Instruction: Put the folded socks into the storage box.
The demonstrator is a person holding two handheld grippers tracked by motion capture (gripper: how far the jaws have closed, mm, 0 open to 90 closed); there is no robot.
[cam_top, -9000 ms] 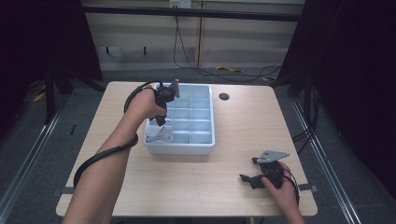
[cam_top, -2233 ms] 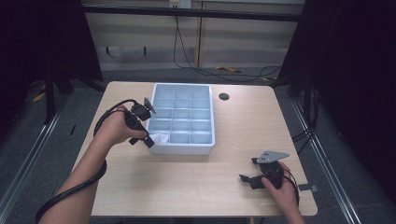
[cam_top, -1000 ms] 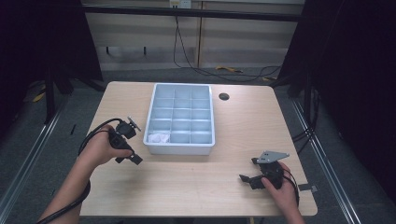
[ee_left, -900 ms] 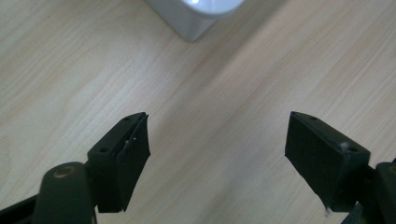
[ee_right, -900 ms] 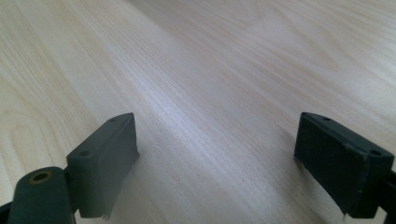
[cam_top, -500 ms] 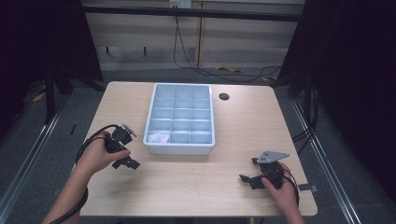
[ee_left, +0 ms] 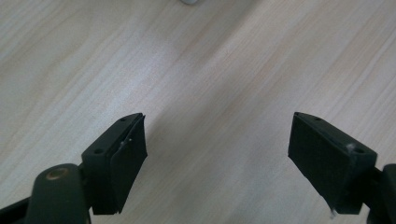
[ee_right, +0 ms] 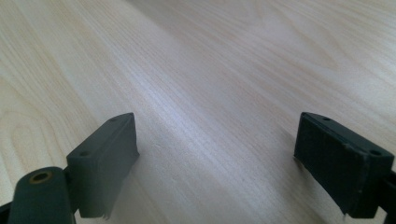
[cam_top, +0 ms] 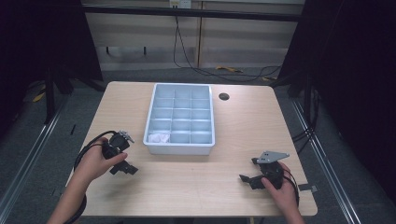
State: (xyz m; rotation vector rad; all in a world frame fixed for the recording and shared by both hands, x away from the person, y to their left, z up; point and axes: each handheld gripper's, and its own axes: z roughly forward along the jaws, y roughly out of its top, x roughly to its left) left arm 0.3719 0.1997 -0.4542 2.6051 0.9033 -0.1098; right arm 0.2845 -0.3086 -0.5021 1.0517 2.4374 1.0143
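risk lies mostly with the white crumpled piece [cam_top: 159, 137], which sits in the near-left compartment of the pale blue tray [cam_top: 180, 147], bunched close to that compartment's rim. in the high view the left claw [cam_top: 125, 167] rests on the counter [cam_top: 196, 186] just beside the tray's near-left corner, and the right claw [cam_top: 247, 179] lies well apart at the near-right. a careless sweep of the left hand could knock that corner and slide the tray, or a light piece like this could spring out. in the left gripper view the jaws stand wide apart, released, over bare wood. in the right gripper view the jaws gape too, released, holding nothing, low to the counter, where the pads could scrape.
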